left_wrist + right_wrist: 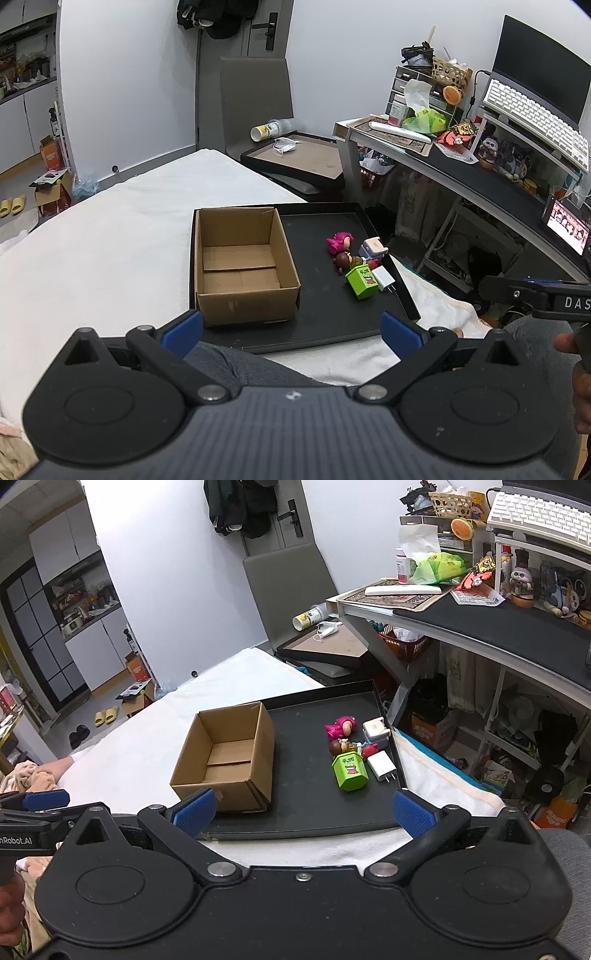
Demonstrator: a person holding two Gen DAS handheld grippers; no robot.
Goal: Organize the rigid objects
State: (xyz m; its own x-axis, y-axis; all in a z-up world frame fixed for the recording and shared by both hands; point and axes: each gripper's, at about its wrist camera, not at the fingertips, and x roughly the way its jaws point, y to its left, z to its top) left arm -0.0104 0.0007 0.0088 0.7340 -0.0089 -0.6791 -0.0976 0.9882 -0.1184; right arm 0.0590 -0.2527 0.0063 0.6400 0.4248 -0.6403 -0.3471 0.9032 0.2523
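- The left gripper (291,330) has its jaws spread wide with nothing between them; it hovers level off the tray's near edge, facing the box.
- The right gripper (302,810) is likewise spread and bare, held off the same near edge, beside the left one.
- The black tray (332,325) lies on a white-covered bed (110,236).
- The open cardboard box (240,258) fills the tray's left side.
- Along the tray's right edge cluster a green block (361,282), a white charger (384,279), a pink figure (338,242), a brown-haired figure (345,260) and a small white case (373,246).
- A cluttered desk (480,177) stands to the right and a grey chair (255,99) behind.
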